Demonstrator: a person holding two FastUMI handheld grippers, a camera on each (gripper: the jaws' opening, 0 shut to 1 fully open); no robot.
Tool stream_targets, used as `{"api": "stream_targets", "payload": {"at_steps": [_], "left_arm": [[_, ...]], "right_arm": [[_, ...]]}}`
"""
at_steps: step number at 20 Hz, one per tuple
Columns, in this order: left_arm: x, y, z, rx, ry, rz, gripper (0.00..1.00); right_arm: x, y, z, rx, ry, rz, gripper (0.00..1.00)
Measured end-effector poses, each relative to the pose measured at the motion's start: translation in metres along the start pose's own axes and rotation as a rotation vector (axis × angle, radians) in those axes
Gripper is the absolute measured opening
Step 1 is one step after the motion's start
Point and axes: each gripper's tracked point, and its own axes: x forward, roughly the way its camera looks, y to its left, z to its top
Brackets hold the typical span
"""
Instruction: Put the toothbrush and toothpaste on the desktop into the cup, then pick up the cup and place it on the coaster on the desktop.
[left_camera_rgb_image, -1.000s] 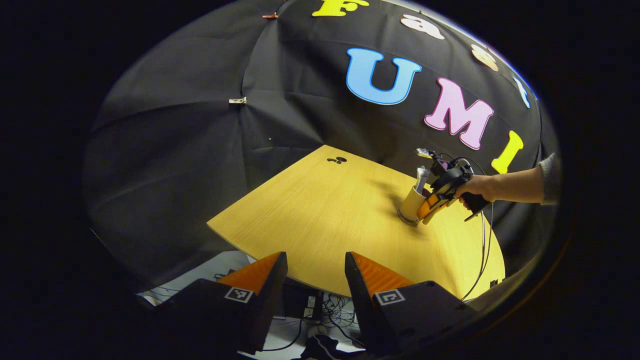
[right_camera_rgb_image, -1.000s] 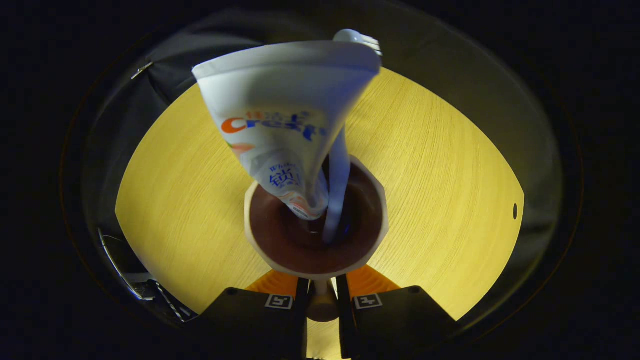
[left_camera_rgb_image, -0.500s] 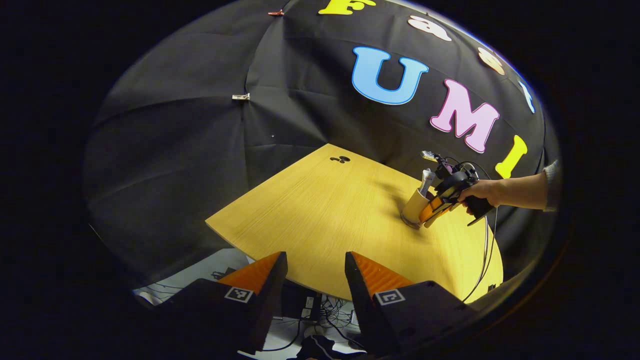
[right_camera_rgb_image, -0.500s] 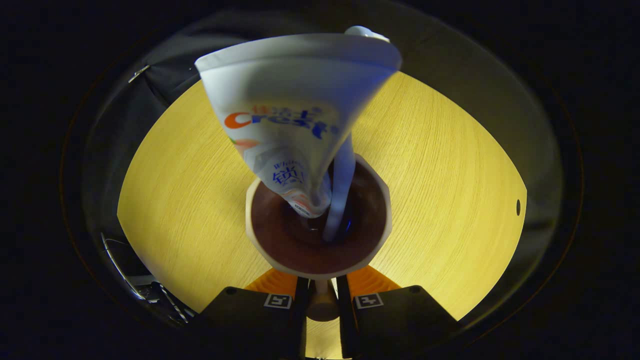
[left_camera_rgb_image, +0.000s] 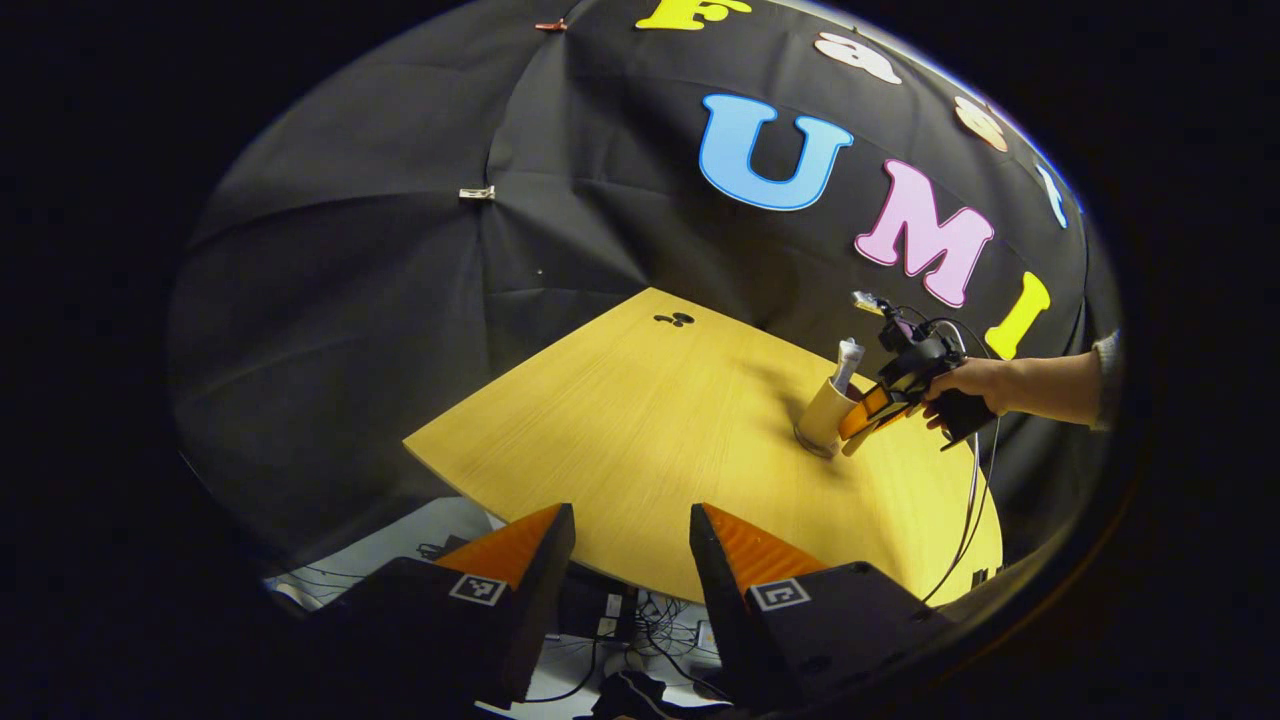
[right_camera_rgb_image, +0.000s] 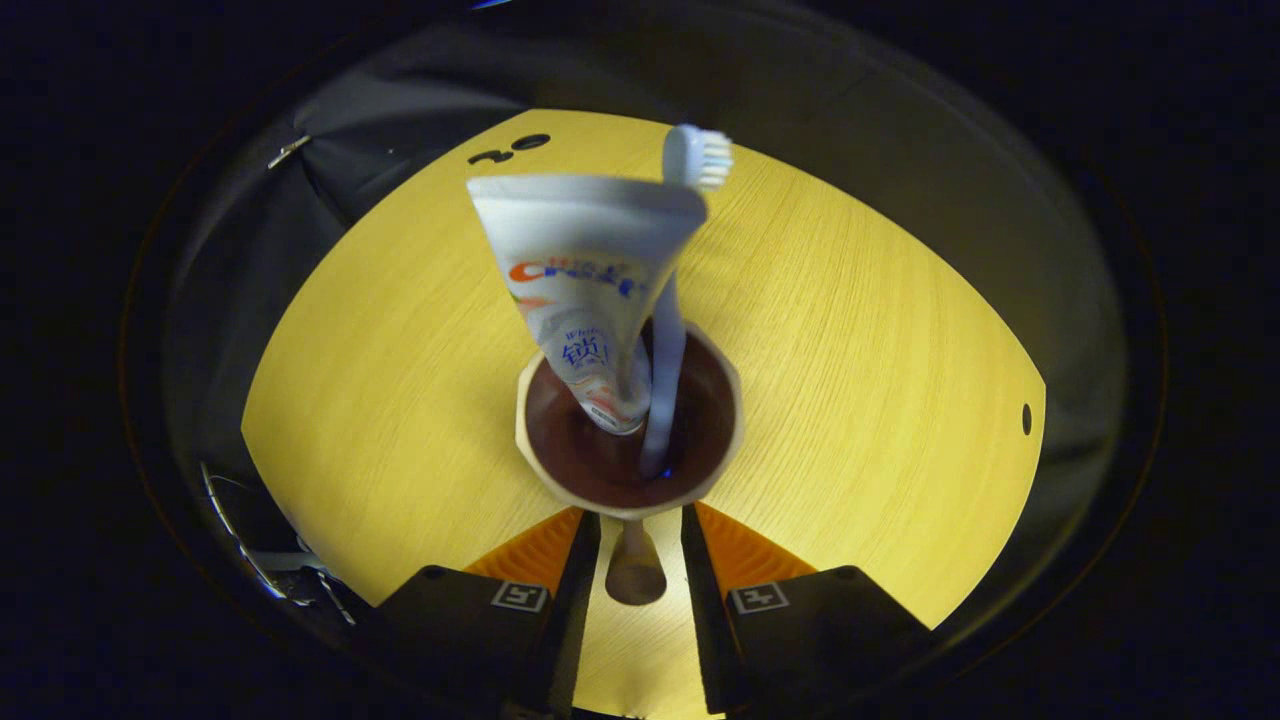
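Toothbrush (right_camera_rgb_image: 668, 330) and toothpaste (right_camera_rgb_image: 585, 290) stand in cup (right_camera_rgb_image: 630, 500), cup upright on tabletop (right_camera_rgb_image: 380, 380). Coaster under it: cannot tell. Right tongs (right_camera_rgb_image: 632, 560) at 6 o'clock of cup, spread, handle between, untouched. Left tongs (left_camera_rgb_image: 622, 545) spread, empty. Left: likely withdrawal only.

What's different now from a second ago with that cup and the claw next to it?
The right claw has opened off the cup's handle and backed away, so the cup looks smaller. Toothpaste and toothbrush stay in the cup; the left claw stays open over the table edge.
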Motion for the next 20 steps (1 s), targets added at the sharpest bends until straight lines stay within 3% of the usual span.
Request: {"api": "stream_targets", "payload": {"at_steps": [2,3,10,11,13,15,20], "left_arm": [[0.007,-0.011,0.004,0.02,0.001,-0.031,0.74],[0.011,-0.017,0.006,0.035,0.001,-0.047,0.73],[0.043,-0.072,0.033,0.136,-0.006,-0.184,0.73],[0.047,-0.082,0.036,0.151,-0.006,-0.202,0.73],[0.055,-0.098,0.046,0.181,-0.012,-0.235,0.73],[0.062,-0.116,0.055,0.208,-0.02,-0.268,0.73],[0.073,-0.159,0.074,0.26,-0.035,-0.339,0.73]], "right_arm": [[-0.021,-0.007,0.004,0.021,-0.051,0.011,0.56],[-0.032,-0.009,0.005,0.036,-0.08,0.02,0.65],[-0.122,-0.03,0.008,0.094,-0.305,0.064,0.69],[-0.137,-0.033,0.007,0.107,-0.342,0.068,0.66],[-0.166,-0.037,0.006,0.133,-0.424,0.079,0.75],[-0.193,-0.039,0.007,0.149,-0.511,0.097,0.78],[-0.249,-0.047,0.007,0.143,-0.716,0.081,0.78]]}}
